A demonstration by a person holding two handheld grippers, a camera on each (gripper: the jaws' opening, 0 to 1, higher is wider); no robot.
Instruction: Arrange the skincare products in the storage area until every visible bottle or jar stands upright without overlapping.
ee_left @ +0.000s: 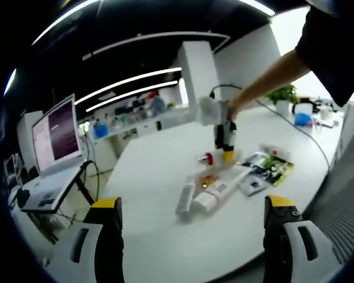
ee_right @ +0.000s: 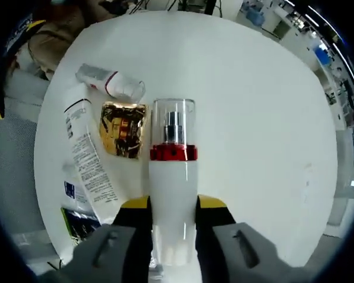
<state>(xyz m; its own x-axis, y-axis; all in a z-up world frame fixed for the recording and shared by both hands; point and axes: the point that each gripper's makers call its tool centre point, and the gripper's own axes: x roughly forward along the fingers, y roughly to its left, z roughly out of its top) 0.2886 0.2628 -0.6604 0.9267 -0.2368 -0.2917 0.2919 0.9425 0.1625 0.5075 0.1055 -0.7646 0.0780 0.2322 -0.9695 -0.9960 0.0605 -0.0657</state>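
My right gripper (ee_right: 173, 205) is shut on a white spray bottle (ee_right: 173, 177) with a red collar and a clear cap, which points away along the jaws. To its left a gold jar (ee_right: 125, 128), a short white tube (ee_right: 109, 81) and a long printed white tube (ee_right: 85, 159) lie on the white table (ee_right: 253, 118). In the left gripper view, the right gripper (ee_left: 226, 154) reaches down over the table, the red collar of the bottle (ee_left: 208, 158) beside its tips. White tubes (ee_left: 215, 193) lie in front of it. My left gripper (ee_left: 193, 206) is open, near the table edge.
Flat sachets (ee_left: 271, 166) lie right of the tubes, and a dark packet (ee_right: 76, 223) lies near the long tube. A laptop (ee_left: 53, 144) stands on a stand left of the table (ee_left: 153, 159). A potted plant (ee_left: 283, 97) and small items sit at the far right end. A person's arm (ee_left: 271, 73) holds the right gripper.
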